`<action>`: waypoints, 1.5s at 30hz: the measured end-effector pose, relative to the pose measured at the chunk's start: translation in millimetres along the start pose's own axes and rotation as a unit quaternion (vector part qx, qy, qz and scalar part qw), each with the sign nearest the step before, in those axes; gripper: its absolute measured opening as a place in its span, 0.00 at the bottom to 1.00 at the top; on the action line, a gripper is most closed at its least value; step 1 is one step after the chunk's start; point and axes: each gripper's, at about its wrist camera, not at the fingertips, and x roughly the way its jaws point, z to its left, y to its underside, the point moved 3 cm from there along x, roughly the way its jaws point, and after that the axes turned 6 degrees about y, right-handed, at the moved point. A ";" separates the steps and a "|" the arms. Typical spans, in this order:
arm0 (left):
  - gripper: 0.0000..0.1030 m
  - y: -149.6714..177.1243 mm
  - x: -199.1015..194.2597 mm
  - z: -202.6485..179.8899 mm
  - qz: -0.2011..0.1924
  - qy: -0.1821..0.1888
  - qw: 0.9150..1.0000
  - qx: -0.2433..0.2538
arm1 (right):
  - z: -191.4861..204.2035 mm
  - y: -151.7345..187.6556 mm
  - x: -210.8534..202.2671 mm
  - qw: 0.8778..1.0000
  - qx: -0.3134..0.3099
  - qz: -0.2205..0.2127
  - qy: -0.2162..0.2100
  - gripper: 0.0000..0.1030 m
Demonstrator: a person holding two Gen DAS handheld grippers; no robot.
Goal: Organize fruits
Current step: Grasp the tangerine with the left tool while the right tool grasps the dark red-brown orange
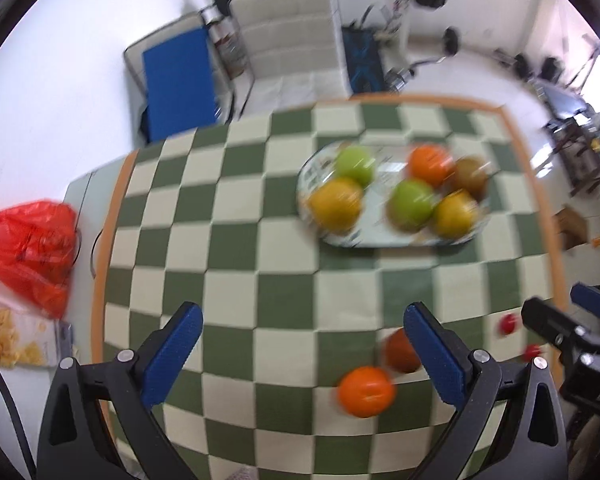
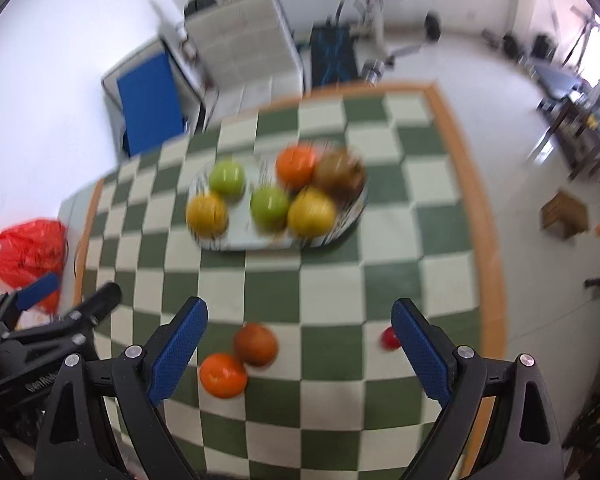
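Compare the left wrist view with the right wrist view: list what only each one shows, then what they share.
Only the left wrist view shows a second small red fruit and a yellowish pile at the left edge.

Only the right wrist view shows the loose brown fruit unobstructed.

Both show the plate holding six fruits, the loose orange, a small red fruit, the red bag, the checkered cloth, and the left gripper and right gripper, open and empty.

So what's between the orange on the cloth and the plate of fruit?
Only bare checkered cloth. In the right wrist view, nothing lies between the orange and the plate. A brown fruit touches the orange, off to its side.
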 end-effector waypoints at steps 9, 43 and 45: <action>1.00 40.6 92.9 32.8 0.117 -0.054 0.991 -0.024 | 44.4 39.1 146.5 0.990 -0.026 0.134 -0.027 0.83; 0.61 99.0 146.2 -61.4 0.224 0.115 0.967 0.050 | -43.9 107.5 174.3 0.977 0.062 0.201 -0.035 0.65; 0.60 100.3 146.6 -61.2 0.223 0.115 0.967 0.047 | -41.4 109.1 176.3 0.977 0.056 0.203 -0.032 0.65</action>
